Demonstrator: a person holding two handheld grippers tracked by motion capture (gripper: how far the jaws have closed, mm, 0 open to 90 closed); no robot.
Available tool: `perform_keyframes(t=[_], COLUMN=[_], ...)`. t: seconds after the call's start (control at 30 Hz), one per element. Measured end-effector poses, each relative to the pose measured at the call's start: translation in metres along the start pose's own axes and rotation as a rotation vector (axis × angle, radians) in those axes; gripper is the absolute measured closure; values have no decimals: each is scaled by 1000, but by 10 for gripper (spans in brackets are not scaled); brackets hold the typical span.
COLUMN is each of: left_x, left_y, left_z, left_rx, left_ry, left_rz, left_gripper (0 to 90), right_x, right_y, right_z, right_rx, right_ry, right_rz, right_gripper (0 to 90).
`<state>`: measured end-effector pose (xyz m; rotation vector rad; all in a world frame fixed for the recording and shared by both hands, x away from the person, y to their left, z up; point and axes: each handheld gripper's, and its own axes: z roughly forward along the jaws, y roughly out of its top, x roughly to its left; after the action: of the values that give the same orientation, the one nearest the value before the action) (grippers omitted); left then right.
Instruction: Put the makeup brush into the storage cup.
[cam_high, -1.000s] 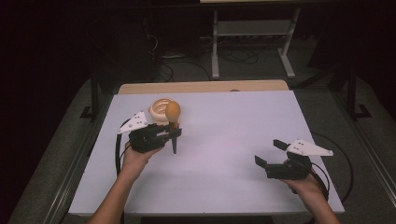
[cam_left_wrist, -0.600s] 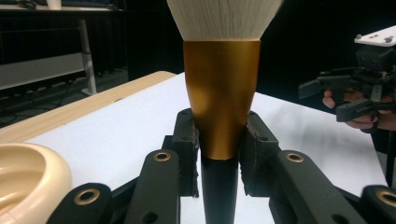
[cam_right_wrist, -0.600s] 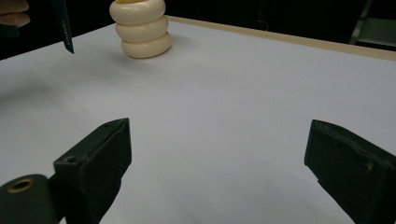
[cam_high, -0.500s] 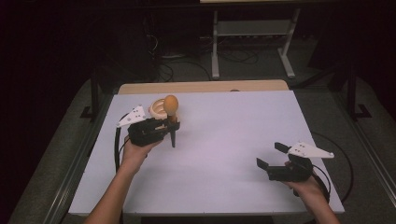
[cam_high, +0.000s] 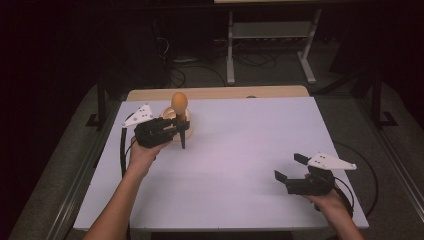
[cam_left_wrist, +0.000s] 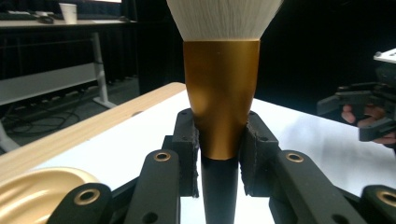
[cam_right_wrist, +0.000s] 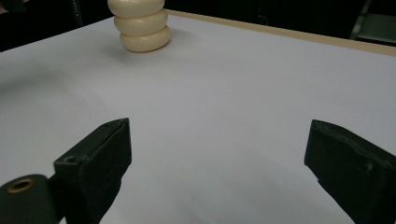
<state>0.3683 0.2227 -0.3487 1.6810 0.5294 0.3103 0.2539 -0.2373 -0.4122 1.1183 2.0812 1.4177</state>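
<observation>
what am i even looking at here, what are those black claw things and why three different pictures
A person sits at a white table holding a hand-held two-jaw gripper in each hand. The high view looks down from above; the other two come from cameras riding on each gripper. The left gripper is shut on a makeup brush, upright, with a gold collar, white bristles and a dark handle. Beside it stands a cream ribbed holder, and the left gripper view shows a gold rim low in its corner. The right gripper waits near the table's near right corner, jaws open, holding nothing.
</observation>
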Motion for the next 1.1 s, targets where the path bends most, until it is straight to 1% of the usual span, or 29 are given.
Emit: perform_keyframes(t=[0.1, 0.13, 0.3, 0.33, 0.43, 0.47, 0.57, 0.6, 0.77, 0.8, 0.9, 1.0, 1.1], left_x=[3, 6, 13, 14, 16, 20, 24, 26, 33, 37, 41, 46, 51], left_y=[2, 5, 9, 10, 11, 12, 13, 14, 15, 16, 18, 21, 25], left_z=[-1, -1, -2, -3, -3, -3, -3, -3, -2, -1, 0, 1, 2], left_rx=[-8, -15, -23, -20, -28, -29, -35, -26, -29, -26, -16, -22, -37], left_ry=[6, 15, 31, 36, 41, 45, 53, 56, 65, 74, 84, 94, 102], left_rz=[-1, -1, -2, 4, -1, -2, -11, -5, -13, -11, -7, -7, -16], left_gripper=[708, 708, 709, 708, 709, 709, 709, 709, 709, 709, 709, 709, 709], right_x=[0, -1, 0, 0, 0, 0, -1, -1, -1, -1, -1, -2, -3], right_y=[0, 0, -1, -1, -1, -1, -2, -2, -2, -2, -2, -3, -3], right_z=[0, 0, 1, 1, 2, 2, 1, 1, 1, 2, 2, 2, 3], right_rx=[-2, -1, 7, 8, 7, 7, 10, 8, 9, 10, 11, 16, 12], right_ry=[-1, -3, 1, 1, 0, 0, -4, -4, -6, -9, -13, -17, -17], right_rz=[-3, -2, -1, -3, -3, -3, 0, 4, 5, 6, 5, 7, 3], right_gripper=[66, 66, 66, 67, 67, 67, 67, 67, 68, 68, 68, 68, 68])
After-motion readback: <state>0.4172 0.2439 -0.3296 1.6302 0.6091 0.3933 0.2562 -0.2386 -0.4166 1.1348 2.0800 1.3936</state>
